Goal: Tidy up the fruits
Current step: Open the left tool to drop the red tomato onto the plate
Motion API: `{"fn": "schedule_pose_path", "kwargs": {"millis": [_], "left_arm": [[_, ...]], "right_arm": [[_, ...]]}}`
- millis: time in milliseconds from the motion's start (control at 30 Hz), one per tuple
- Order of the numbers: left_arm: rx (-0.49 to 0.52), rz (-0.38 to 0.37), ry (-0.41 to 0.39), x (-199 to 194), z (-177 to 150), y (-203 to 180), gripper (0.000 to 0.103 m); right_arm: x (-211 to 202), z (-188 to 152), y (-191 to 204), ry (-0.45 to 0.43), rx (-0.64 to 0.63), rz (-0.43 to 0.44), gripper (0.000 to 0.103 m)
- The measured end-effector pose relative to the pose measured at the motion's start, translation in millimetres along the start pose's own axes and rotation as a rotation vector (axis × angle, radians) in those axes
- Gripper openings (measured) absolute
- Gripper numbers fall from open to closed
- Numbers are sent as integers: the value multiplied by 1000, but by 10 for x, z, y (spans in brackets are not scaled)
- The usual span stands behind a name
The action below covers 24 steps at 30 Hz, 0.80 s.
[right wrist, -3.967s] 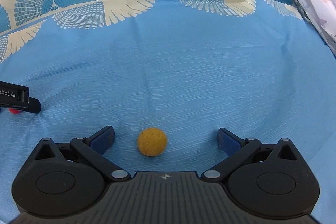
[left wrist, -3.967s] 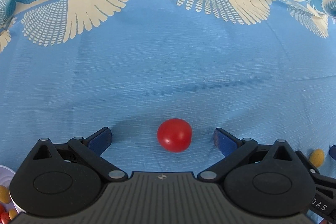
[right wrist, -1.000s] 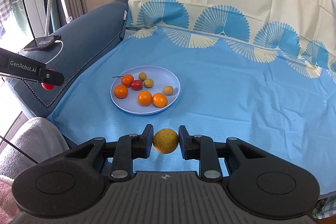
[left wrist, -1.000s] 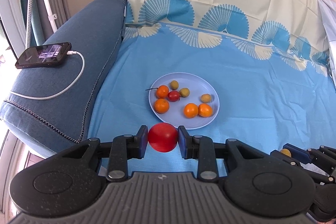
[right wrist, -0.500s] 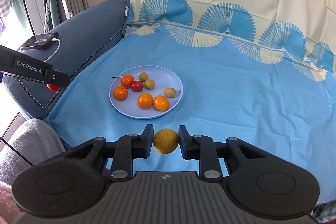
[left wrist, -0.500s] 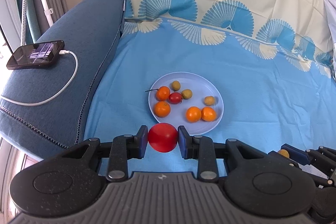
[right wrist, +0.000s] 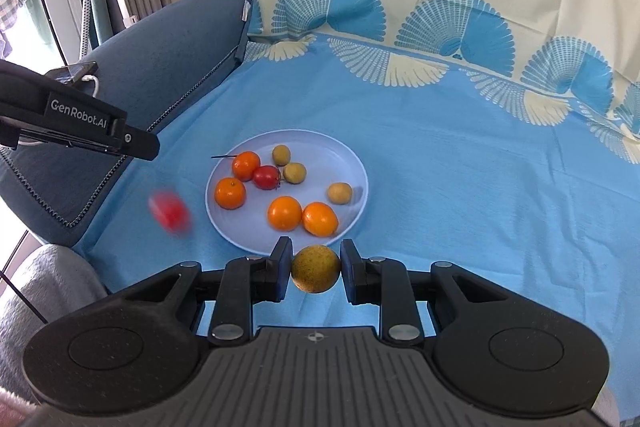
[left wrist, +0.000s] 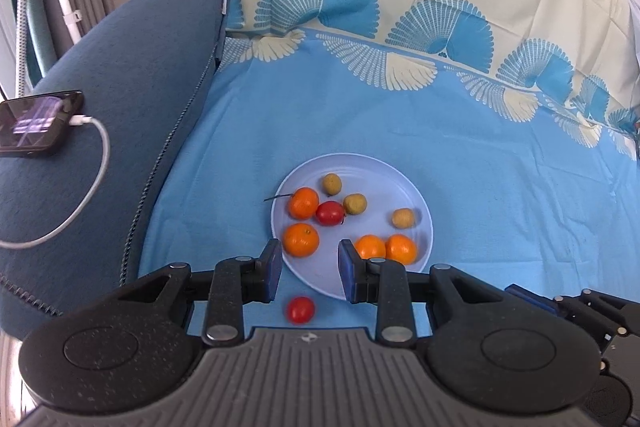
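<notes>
You are holding the left gripper [left wrist: 307, 269] with its jaws parted and nothing between them, and the red fruit [left wrist: 301, 309] is sitting just below that gap, on or over the blue cloth [left wrist: 500, 207] and short of the plate's near rim; in the right wrist view the same fruit [right wrist: 170, 214] is showing as a motion-blurred red smear, so whether it is touching the cloth cannot be told. Your right gripper [right wrist: 315, 266] is clamping a round yellow-brown fruit [right wrist: 315, 269] squarely between its blue pads [right wrist: 285, 263], the fruit hanging just in front of the near edge of the pale blue plate [right wrist: 352, 163]. Beyond the left gripper's fingertips [left wrist: 274, 259], the plate [left wrist: 424, 211] is carrying four oranges, one small red fruit and three small yellowish-brown fruits: two oranges are lying side by side just past the right fingertip, one orange is lying just past the left fingertip, and farther on another orange is touching the small red fruit, with the yellowish ones scattered behind and to the right. Off to the left of both grippers, a dark blue sofa arm [left wrist: 120, 87] is bearing a phone [left wrist: 38, 123] with a white charging cable [left wrist: 80, 211] plugged in. Farthest away, the cloth's cream border with blue fan patterns [left wrist: 440, 23] is draping up the backrest.
</notes>
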<state>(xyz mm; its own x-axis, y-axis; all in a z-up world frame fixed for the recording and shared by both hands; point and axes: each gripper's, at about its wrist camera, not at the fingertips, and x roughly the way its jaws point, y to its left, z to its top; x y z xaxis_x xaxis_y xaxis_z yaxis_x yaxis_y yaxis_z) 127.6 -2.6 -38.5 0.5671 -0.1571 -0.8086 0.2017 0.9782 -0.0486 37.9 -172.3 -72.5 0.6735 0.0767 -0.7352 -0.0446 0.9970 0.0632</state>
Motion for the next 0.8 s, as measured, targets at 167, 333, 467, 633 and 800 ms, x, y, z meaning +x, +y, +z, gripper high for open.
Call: {"fn": "schedule_pose_path", "kwargs": {"millis": [167, 333, 467, 633, 800], "left_arm": [[79, 32, -53, 390, 289, -11, 34], [-24, 4, 11, 712, 365, 258, 34], [-11, -33, 105, 679, -39, 368, 58], [142, -133, 183, 609, -772, 30, 95], [591, -2, 200, 1061, -1449, -778, 73]], "right_arm": [[353, 156, -5, -11, -29, 19, 27], [902, 303, -121, 1, -10, -5, 27], [1139, 343, -168, 32, 4, 29, 27], [1153, 273, -316, 44, 26, 21, 27], [949, 170, -628, 45, 107, -39, 27]]}}
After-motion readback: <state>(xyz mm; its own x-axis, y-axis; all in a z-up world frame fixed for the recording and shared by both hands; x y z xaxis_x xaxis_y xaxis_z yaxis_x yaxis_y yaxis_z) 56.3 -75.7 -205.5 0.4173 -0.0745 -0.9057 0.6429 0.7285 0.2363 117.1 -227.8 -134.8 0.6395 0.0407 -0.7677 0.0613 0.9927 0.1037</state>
